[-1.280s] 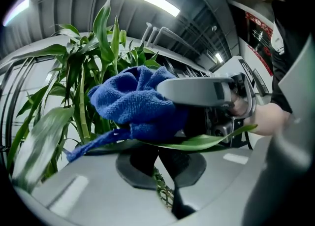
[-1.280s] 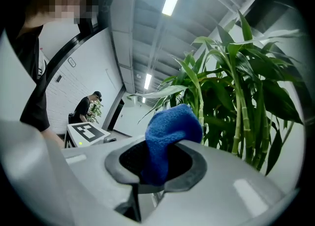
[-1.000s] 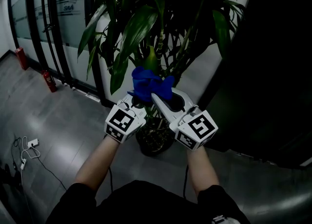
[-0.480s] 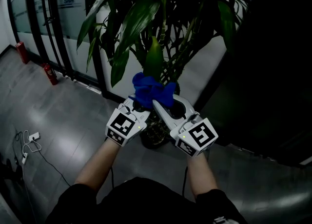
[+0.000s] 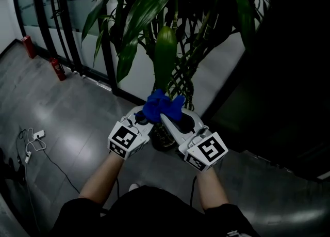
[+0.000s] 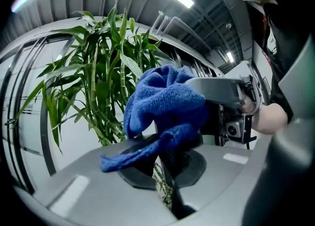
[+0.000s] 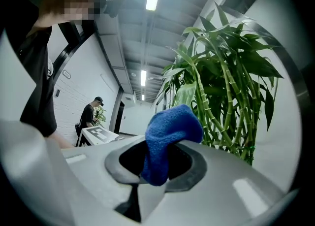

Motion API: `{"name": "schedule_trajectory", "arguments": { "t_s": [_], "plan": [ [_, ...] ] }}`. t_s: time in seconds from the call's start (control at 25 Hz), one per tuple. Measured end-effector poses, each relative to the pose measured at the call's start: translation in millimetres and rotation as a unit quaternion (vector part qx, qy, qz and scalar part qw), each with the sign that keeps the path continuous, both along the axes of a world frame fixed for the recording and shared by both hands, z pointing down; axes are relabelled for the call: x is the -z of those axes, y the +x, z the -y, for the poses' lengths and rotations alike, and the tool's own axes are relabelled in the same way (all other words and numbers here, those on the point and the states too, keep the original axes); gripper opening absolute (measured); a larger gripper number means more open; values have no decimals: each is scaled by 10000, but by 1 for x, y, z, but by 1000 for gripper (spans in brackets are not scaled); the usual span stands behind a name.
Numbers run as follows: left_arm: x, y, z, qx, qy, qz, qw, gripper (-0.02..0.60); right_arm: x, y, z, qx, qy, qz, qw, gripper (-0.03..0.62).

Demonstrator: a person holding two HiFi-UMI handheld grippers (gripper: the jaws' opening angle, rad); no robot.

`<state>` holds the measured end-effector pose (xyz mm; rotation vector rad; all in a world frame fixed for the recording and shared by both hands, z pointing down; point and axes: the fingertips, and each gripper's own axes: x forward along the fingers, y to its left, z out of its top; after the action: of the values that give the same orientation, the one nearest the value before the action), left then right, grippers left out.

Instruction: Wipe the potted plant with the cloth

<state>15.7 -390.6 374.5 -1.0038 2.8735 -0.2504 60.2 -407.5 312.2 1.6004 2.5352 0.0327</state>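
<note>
The potted plant point(image 5: 170, 19) has long green leaves and thin stalks rising from a dark pot point(image 5: 161, 139) on the floor. A blue cloth point(image 5: 163, 106) is bunched round the lower end of one broad hanging leaf point(image 5: 165, 58). My left gripper point(image 5: 147, 116) and right gripper point(image 5: 168, 118) meet at the cloth, both shut on it. The left gripper view has the cloth point(image 6: 165, 107) draped over the shut left gripper point(image 6: 165, 156), with the stalks point(image 6: 98, 82) behind. In the right gripper view a fold of cloth point(image 7: 167, 139) is pinched in the right gripper point(image 7: 152, 171).
Two red fire extinguishers point(image 5: 57, 69) point(image 5: 28, 46) stand along the glass partition at the left. A power strip with a cable point(image 5: 32, 139) lies on the grey floor. A dark wall point(image 5: 289, 76) rises at the right. A person point(image 7: 88, 116) stands far down the corridor.
Both grippers and the cloth have slid down along the broad leaf towards its tip. More of the leaf now shows above the cloth.
</note>
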Motion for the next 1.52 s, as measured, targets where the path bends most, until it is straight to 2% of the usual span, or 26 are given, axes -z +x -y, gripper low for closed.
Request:
{"name": "schedule_trajectory", "arguments": {
  "t_s": [0.28, 0.52, 0.72, 0.92, 1.12, 1.24, 1.52],
  "plan": [
    [-27, 24, -34, 570, 235, -277, 9977, 6, -8, 10, 3, 335, -309, -259, 9986, 86],
    [-44, 48, -64, 1244, 703, -563, 9881, 6, -21, 34, -11, 1006, -395, -449, 9931, 86],
    [-57, 67, -86, 1850, 636, -708, 9781, 6, -28, 50, -22, 1577, -546, -603, 9841, 86],
    [-57, 73, -110, 2005, 606, -620, 9758, 6, -31, 57, -40, 1741, -583, -635, 9810, 86],
    [-43, 50, -135, 1774, 685, -496, 9805, 6, -24, 49, -58, 1464, -573, -484, 9864, 86],
    [-44, 37, -151, 1414, 728, -485, 9861, 6, -23, 44, -78, 1181, -648, -425, 9900, 86],
    [-39, -1, -208, 406, 459, -367, 9974, 6, -11, 34, -157, 364, -658, -248, 9969, 86]
  ]
}}
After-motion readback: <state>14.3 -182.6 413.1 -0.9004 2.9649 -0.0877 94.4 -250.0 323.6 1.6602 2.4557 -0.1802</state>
